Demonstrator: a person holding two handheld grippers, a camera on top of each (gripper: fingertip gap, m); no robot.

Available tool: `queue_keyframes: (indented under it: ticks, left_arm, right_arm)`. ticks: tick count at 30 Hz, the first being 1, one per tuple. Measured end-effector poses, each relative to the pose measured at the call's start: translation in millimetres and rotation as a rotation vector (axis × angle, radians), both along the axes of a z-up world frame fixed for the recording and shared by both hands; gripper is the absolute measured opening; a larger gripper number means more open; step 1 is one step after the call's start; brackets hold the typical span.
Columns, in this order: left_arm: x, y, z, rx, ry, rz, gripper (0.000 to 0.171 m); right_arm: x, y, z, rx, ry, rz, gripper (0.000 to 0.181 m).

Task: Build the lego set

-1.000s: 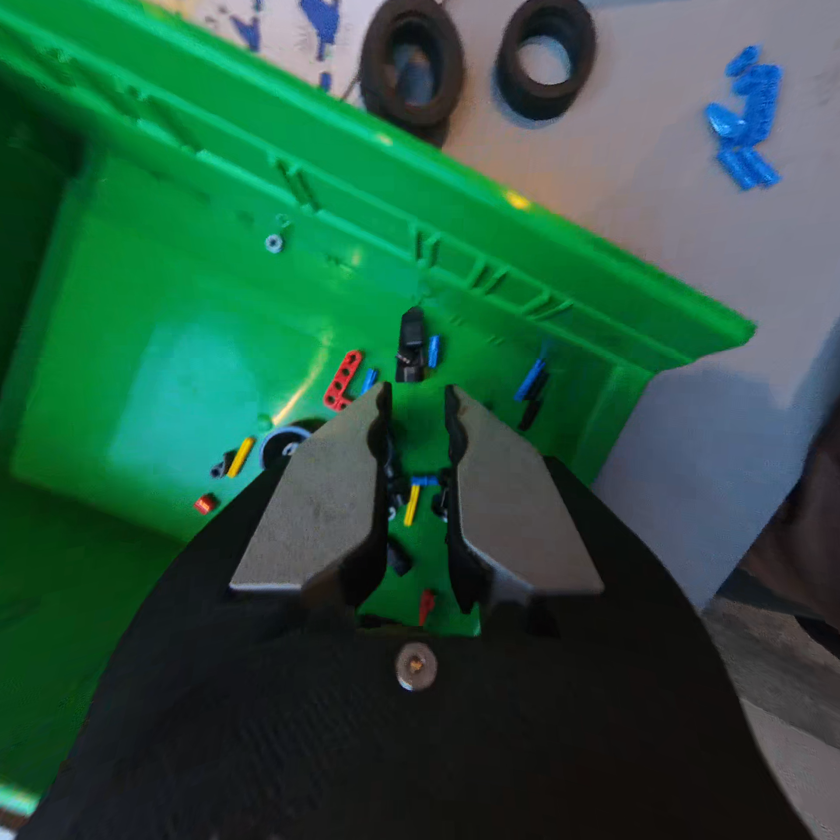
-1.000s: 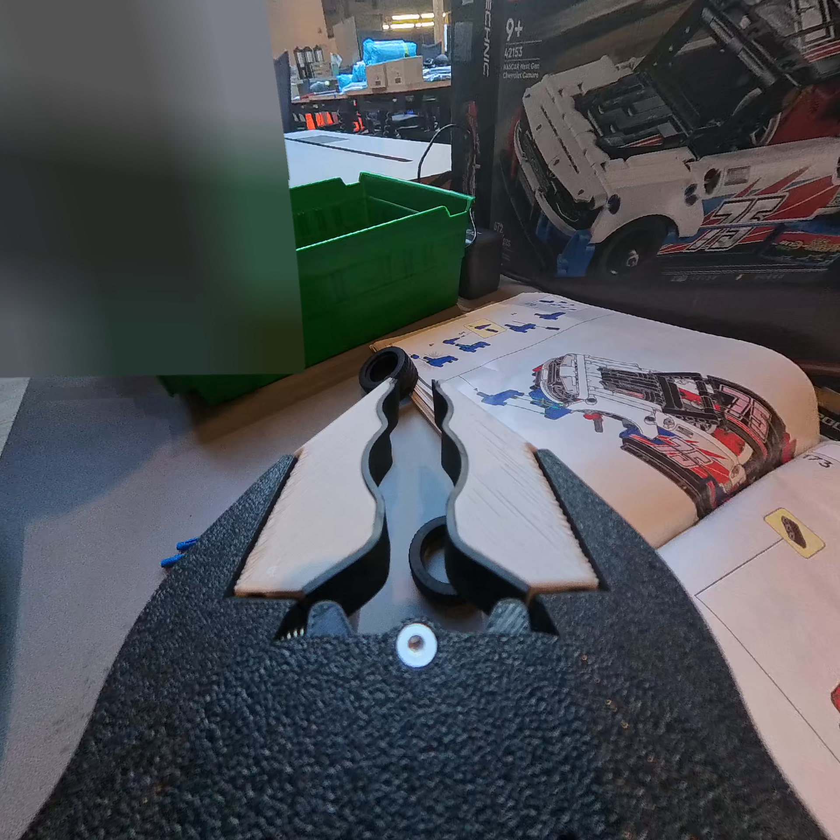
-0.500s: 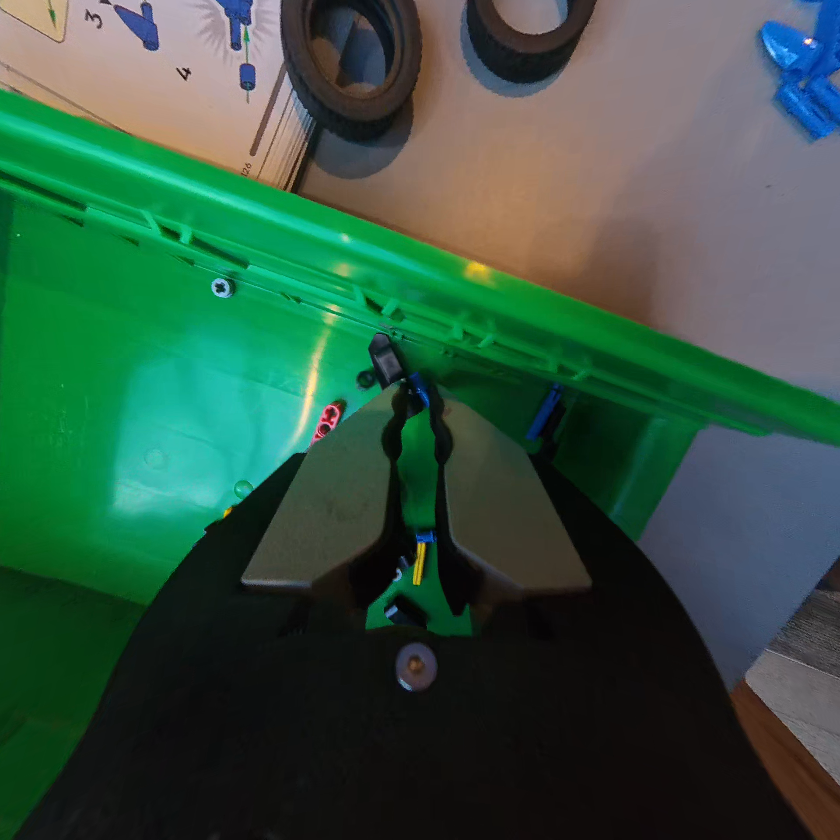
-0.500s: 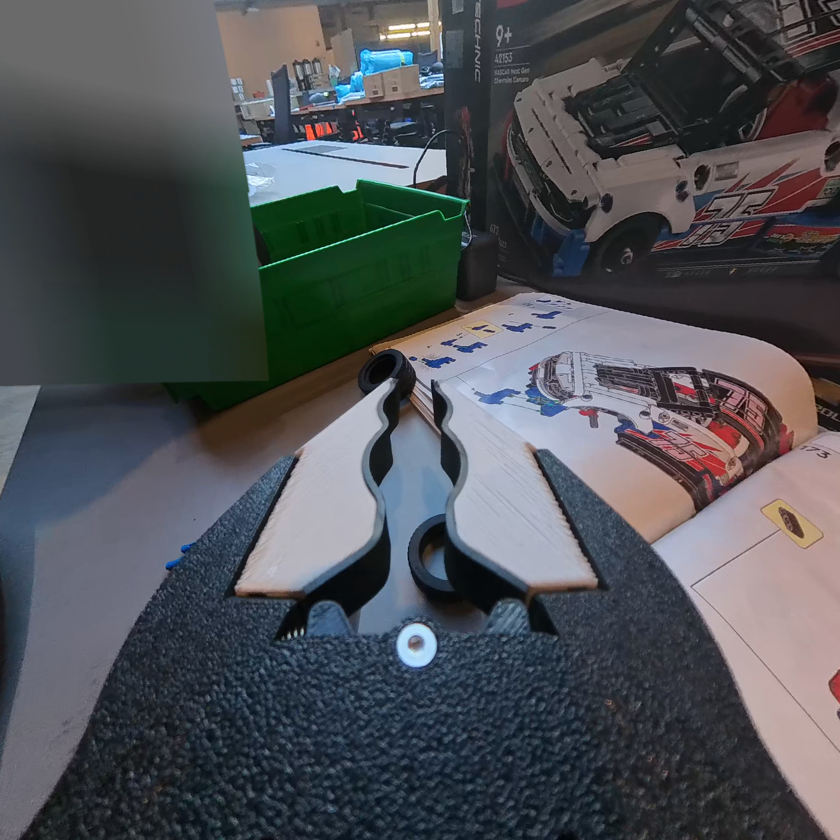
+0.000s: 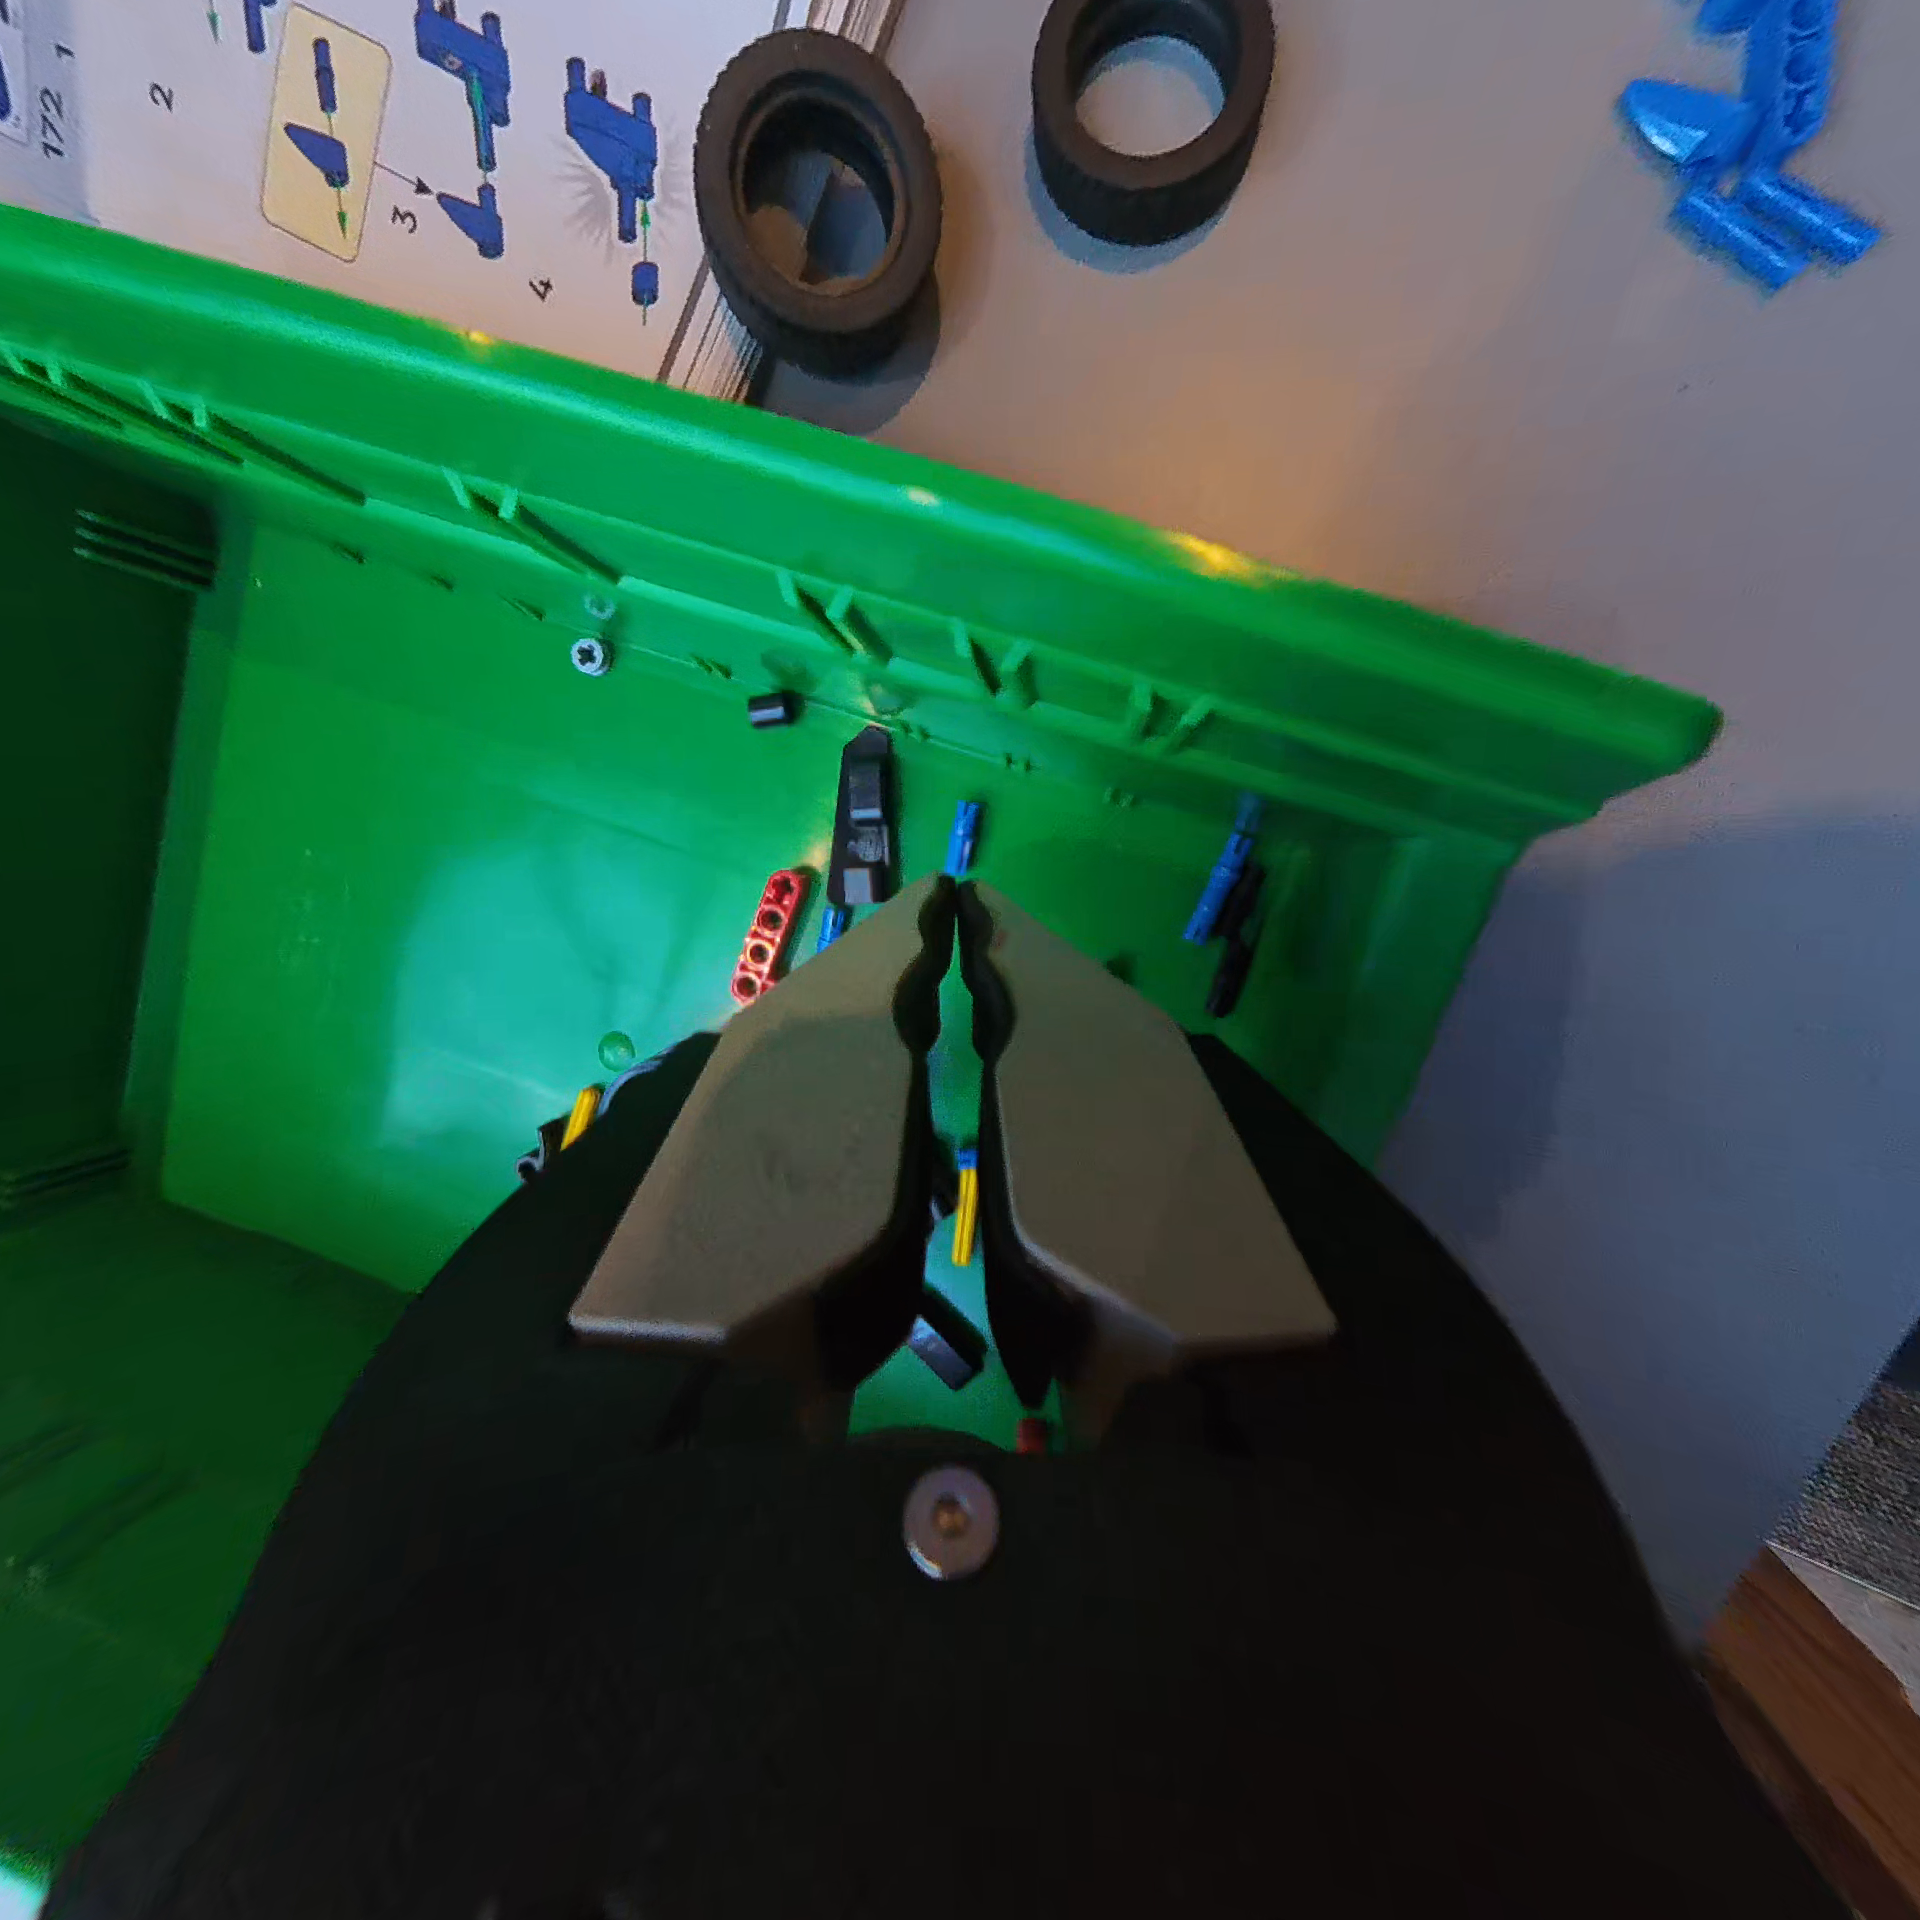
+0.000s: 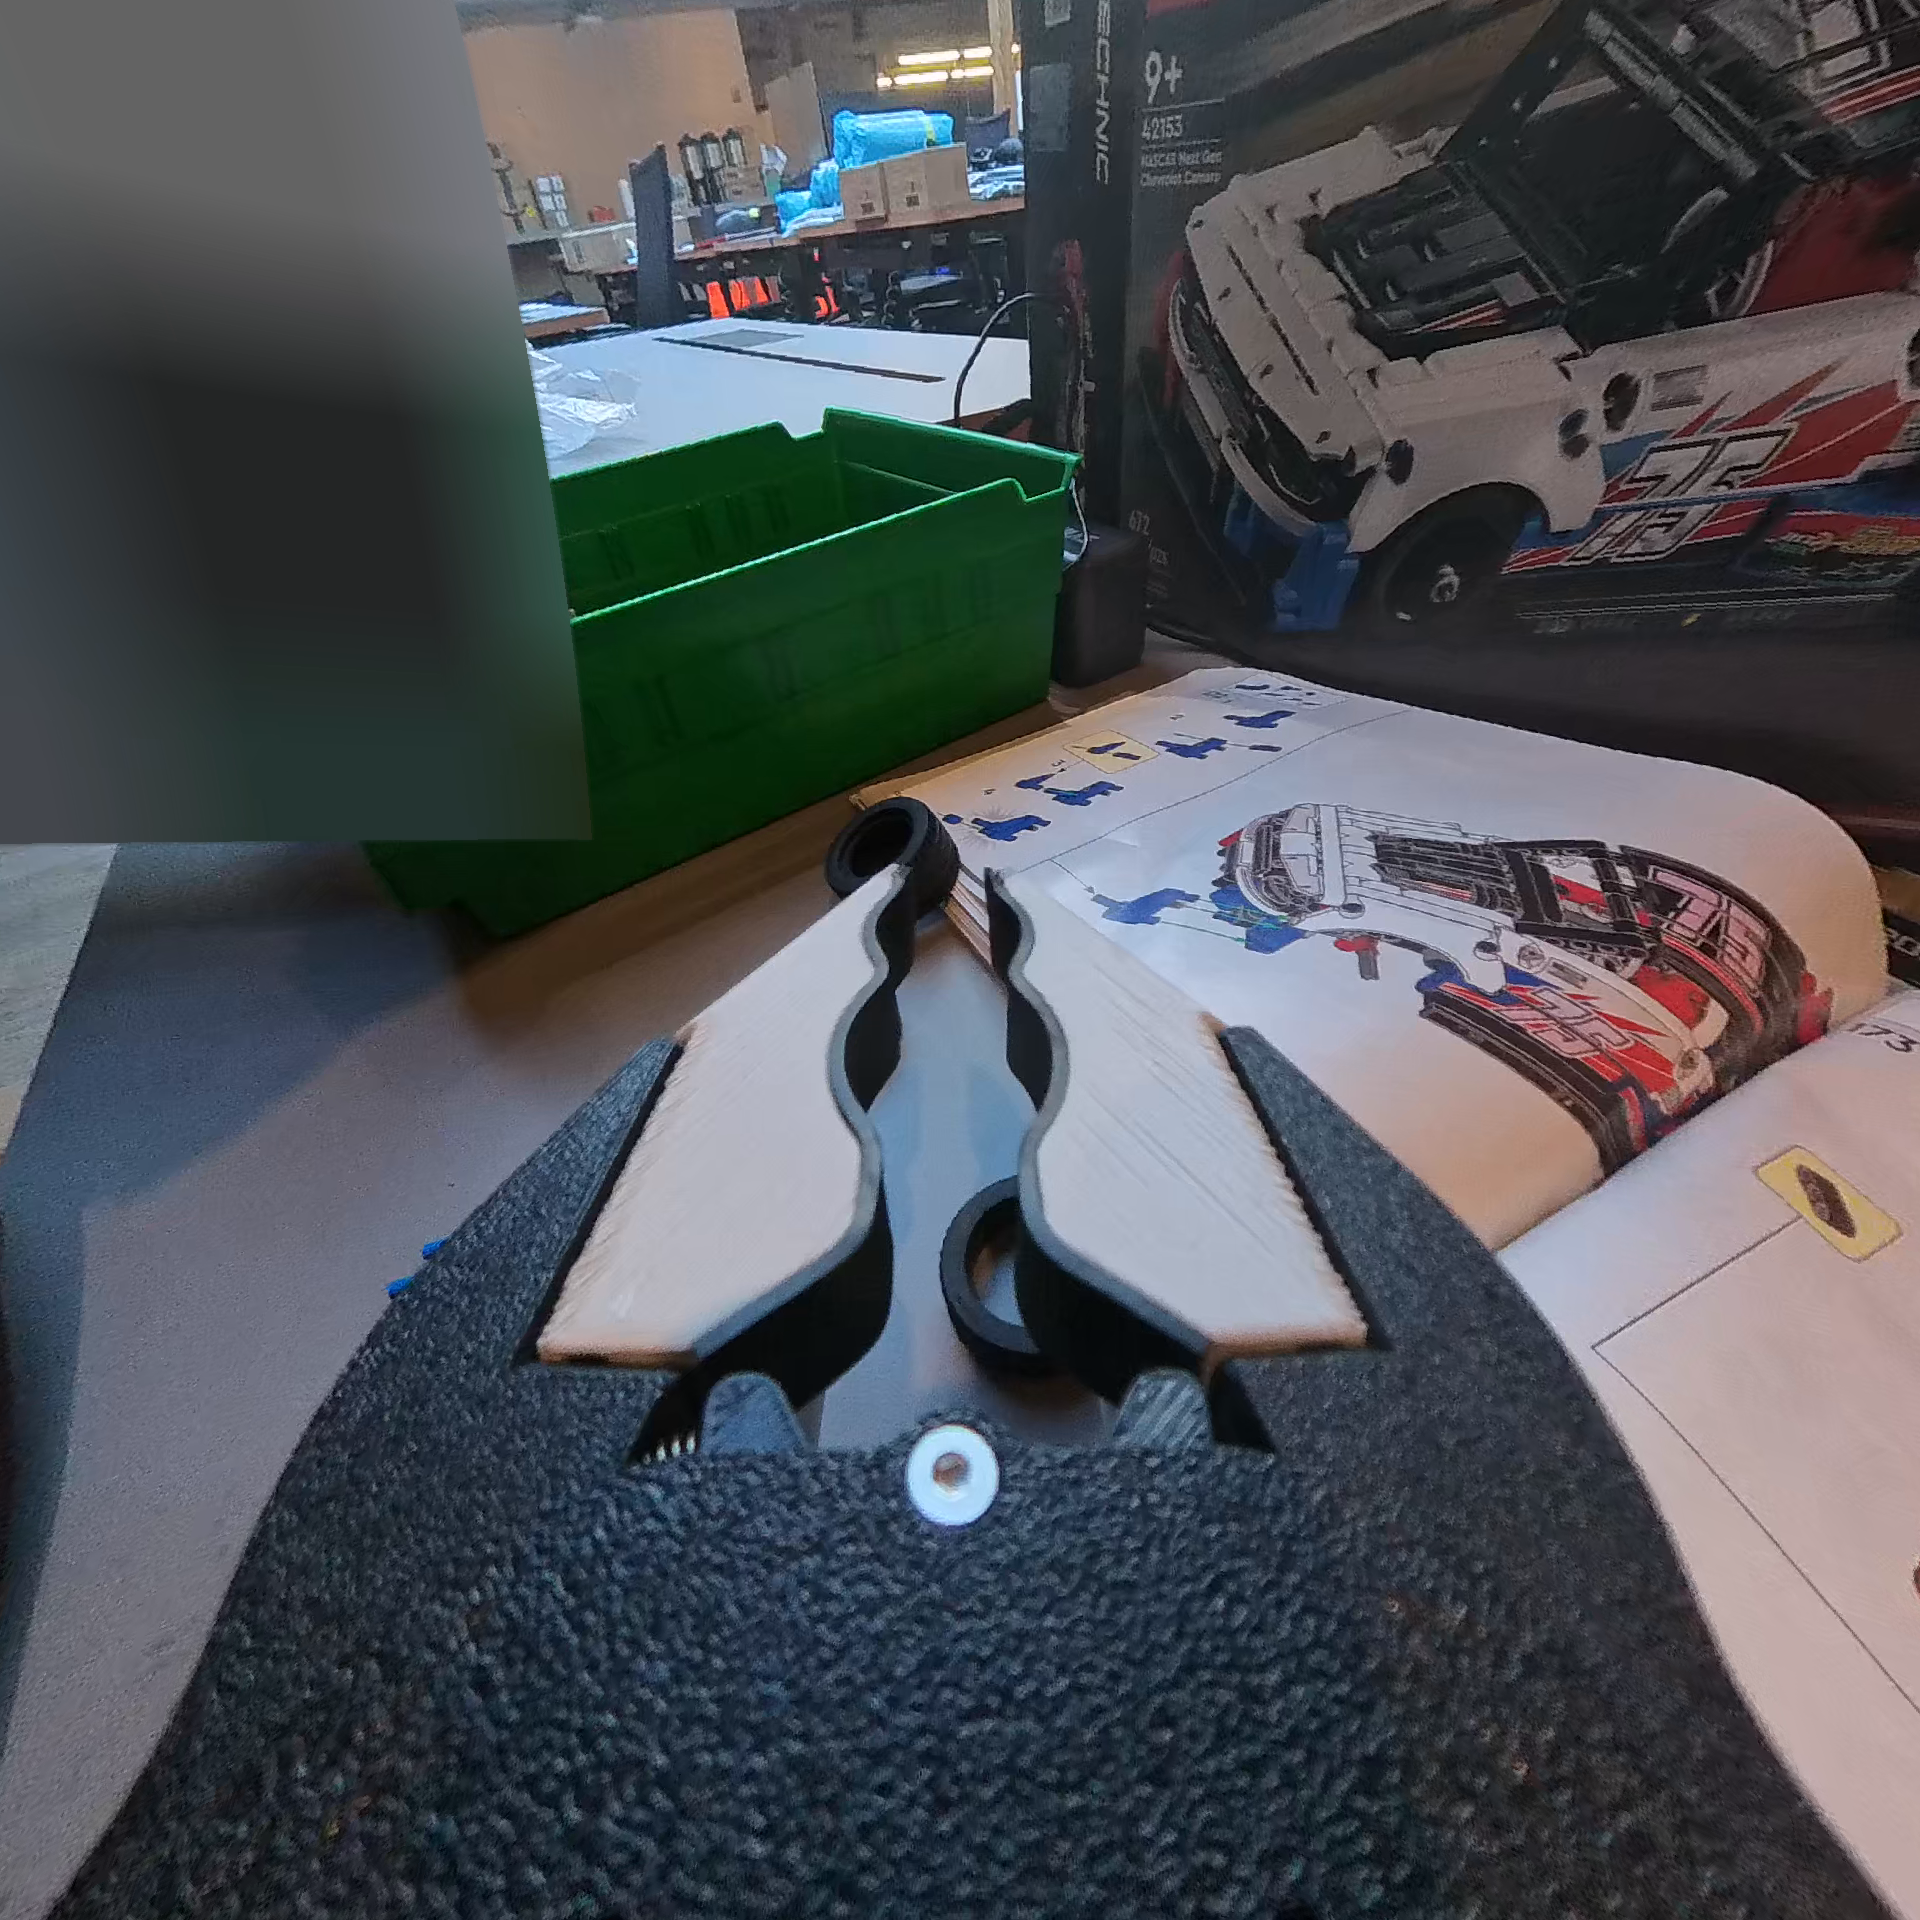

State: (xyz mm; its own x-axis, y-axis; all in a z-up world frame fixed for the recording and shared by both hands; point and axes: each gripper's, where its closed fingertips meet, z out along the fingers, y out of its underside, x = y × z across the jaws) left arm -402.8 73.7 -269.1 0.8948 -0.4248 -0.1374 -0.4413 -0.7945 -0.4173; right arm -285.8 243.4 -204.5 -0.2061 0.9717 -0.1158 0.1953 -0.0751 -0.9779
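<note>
Left tongs (image 5: 954, 896): now pressed together, tips pinching small blue plastic pin (image 5: 964, 834) inside green plastic bin (image 5: 1039, 582); pick apparently secured.
Right tongs (image 6: 951, 894): unchanged, spread, empty above worktop (image 6: 312, 1091).

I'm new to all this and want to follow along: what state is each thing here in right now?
left gripper: shut, tips at blue pin, grip unclear
right gripper: open, empty
green bin: open-topped, loose pieces inside
instruction booklet: open
tyre by booklet: leaning on booklet's edge
other tyre: lying flat
set box: upright
</note>
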Motion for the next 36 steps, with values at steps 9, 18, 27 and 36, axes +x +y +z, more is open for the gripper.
queue_keyframes:
  ticks: [9,18,27,36]
  left_arm:
    - [4.6,7.2,-16.2,-0.084,-0.012,-0.06,0.005]
    - [-2.0,4.8,-12.7,-0.093,-0.004,-0.024,0.001]
    - [30.7,10.0,91.3,0.223,-0.053,0.08,0.001]
    - [146.7,37.1,24.7,0.097,-0.256,0.132,0.001]
  right_arm:
    - [1.8,-1.2,0.9,0.003,0.003,0.002,0.013]
    - [2.4,-1.3,2.5,-0.004,0.008,0.007,0.013]
    - [5.4,-7.2,7.5,0.02,0.019,0.016,0.013]
    - [12.1,-14.8,18.4,0.07,0.046,0.02,0.013]
